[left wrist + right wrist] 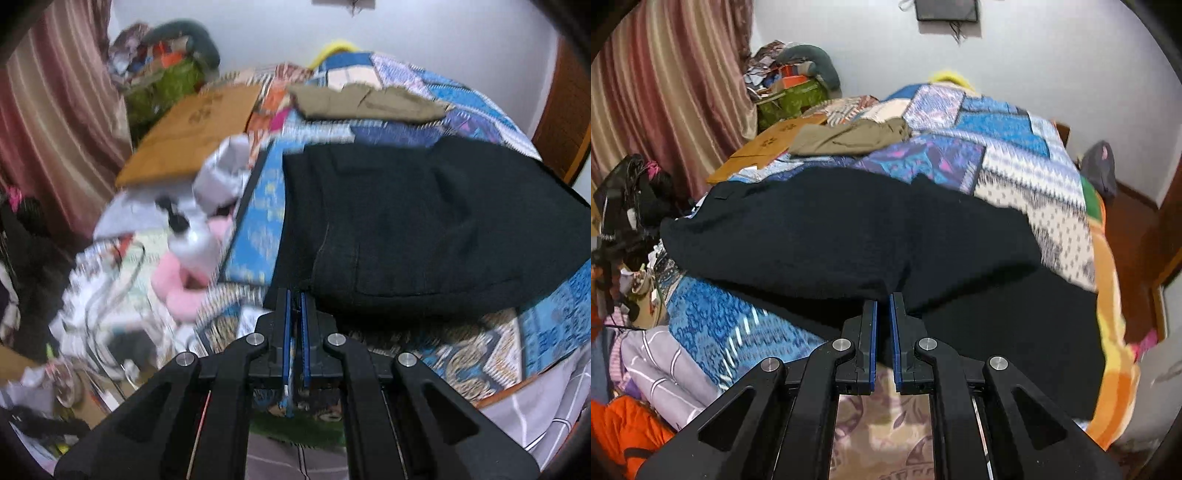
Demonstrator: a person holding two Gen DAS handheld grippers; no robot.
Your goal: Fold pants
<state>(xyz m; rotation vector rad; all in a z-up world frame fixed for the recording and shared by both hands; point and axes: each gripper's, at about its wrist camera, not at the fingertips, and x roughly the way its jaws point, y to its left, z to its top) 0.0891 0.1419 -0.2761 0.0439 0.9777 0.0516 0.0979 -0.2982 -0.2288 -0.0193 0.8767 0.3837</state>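
Over a patchwork-quilted bed (1015, 155), both the left tongs (294, 295) and right tongs (882, 297) sit clamped on the soft, limp black denim pants (424, 221) just ahead, edges gripping best.

A home bedroom: quilted bed (1015, 155), curtains (665, 92) (clutter everywhere).

A matt, dark woven cloth with stitched seams was seen in the black pants (424, 221). The left gripper (294, 295) was made of matt black plastic with bright metal pins and blue pads. At twelve o'clock, olive pants (369, 101) of dull cotton-like cloth lay on a printed patchwork bedspread (1015, 155). At ten o'clock, a flat cardboard sheet (192, 136) looked smooth and papery, and a striped curtain (665, 81) showed a satin sheen.
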